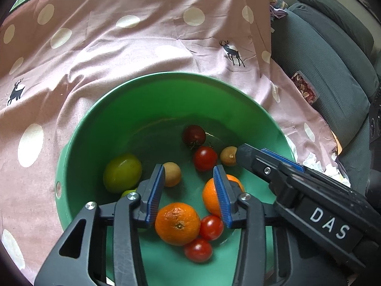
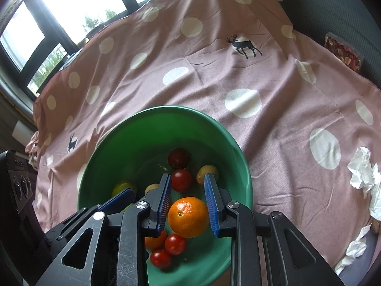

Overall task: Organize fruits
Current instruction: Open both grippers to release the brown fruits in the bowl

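Note:
A green bowl [image 1: 78, 143] [image 2: 240, 164] stands on a pink spotted cloth and holds the fruit. My left gripper [image 1: 188, 166] hangs open over the bowl with nothing between its pads. One orange [image 1: 177, 222] lies on the bowl floor below that gap, and a second orange [image 1: 210, 197] sits behind the right finger. Red tomatoes [image 1: 204, 158], a green fruit [image 1: 122, 172] and tan round fruits [image 1: 171, 174] lie around them. My right gripper [image 2: 187, 176] [image 1: 240, 153] is shut and empty above the second orange [image 2: 188, 217]. The left gripper [image 2: 116, 199] shows at its left.
The pink cloth [image 2: 238, 71] with white dots and deer prints covers the surface all round the bowl. Dark grey cushions [image 1: 333, 59] and a packet of nuts [image 1: 306, 88] lie to the right. Crumpled tissues [image 2: 364, 174] sit at the right edge. Windows [image 2: 71, 4] stand behind.

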Demonstrator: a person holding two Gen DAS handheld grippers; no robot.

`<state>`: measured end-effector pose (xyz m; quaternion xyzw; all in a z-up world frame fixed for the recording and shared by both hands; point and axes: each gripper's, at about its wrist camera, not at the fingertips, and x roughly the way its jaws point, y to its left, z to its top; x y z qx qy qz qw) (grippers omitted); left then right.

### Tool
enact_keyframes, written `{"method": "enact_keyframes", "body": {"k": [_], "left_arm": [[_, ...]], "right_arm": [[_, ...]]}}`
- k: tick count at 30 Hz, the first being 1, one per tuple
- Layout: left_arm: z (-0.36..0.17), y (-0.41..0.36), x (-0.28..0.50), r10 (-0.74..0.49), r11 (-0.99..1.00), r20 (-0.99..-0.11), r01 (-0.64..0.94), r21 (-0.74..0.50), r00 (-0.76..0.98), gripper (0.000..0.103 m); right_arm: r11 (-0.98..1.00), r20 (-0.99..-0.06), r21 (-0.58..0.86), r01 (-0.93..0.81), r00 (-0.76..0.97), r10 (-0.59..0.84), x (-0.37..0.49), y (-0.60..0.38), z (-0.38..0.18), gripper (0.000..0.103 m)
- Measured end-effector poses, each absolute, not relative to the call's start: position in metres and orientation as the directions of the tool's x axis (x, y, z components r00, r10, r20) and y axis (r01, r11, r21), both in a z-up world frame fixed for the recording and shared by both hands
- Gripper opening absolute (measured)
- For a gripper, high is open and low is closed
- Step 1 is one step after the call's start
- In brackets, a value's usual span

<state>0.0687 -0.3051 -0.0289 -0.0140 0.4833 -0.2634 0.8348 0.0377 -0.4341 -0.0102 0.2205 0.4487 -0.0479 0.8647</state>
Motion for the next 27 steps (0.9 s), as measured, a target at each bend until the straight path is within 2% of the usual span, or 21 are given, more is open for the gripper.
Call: {"method": "enact_keyframes", "body": {"k": [10,12,15,18,22,27], "left_arm": [[-0.018,-0.305,0.063,-0.425,0.871,-0.791,0.436,-0.225,0.441,0.06],[-0.014,-0.303,0.061,-0.405,0.882,-0.788,0.424,-0.204,0.463,0.071],[-0.008,-0.3,0.06,-0.382,0.895,-0.782,0.409,-0.18,0.492,0.082],[0.0,-0.294,0.058,-0.388,0.896,-0.774,0.403,-0.188,0.501,0.083],[0.016,-0.289,0.048,-0.371,0.904,-0.745,0.399,-0.153,0.554,0.093],[0.032,-0.283,0.039,-0.351,0.914,-0.725,0.386,-0.127,0.593,0.097]], "right_arm": [[0.89,-0.787,0.359,0.281,0.603,0.127,0.037,-0.438,-0.01,0.03],[0.889,-0.783,0.36,0.284,0.61,0.122,0.037,-0.44,-0.009,0.034],[0.882,-0.772,0.373,0.287,0.624,0.123,0.035,-0.443,-0.007,0.041],[0.879,-0.763,0.375,0.295,0.637,0.112,0.033,-0.445,-0.003,0.043],[0.881,-0.725,0.389,0.27,0.679,0.113,0.028,-0.443,0.008,0.062],[0.883,-0.681,0.396,0.253,0.725,0.098,0.018,-0.443,0.023,0.072]]}}
